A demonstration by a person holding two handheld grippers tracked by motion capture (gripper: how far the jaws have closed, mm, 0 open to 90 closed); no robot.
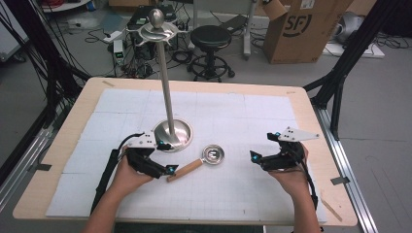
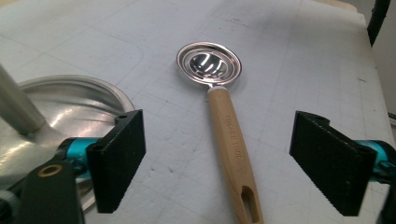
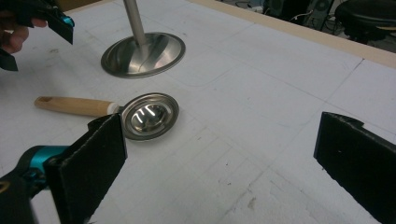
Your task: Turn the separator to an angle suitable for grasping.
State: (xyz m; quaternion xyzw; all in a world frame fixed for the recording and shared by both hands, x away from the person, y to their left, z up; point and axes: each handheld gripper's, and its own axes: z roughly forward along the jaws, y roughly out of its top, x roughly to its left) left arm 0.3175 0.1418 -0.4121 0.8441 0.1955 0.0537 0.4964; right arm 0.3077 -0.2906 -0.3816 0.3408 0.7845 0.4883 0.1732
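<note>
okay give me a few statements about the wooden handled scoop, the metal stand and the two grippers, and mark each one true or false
1. The scoop lies flat on the white mat. True.
2. The left gripper is clamped on the scoop's wooden handle. False: its jaws stand on either side of the handle, apart from it.
3. The scoop's metal bowl points away from the left gripper. True.
4. The scoop hangs from the top of the metal stand. False: it lies on the mat beside the stand's round base.
5. The right gripper holds the scoop's bowl. False: its jaws are open and hold nothing; the bowl lies beyond them.
</note>
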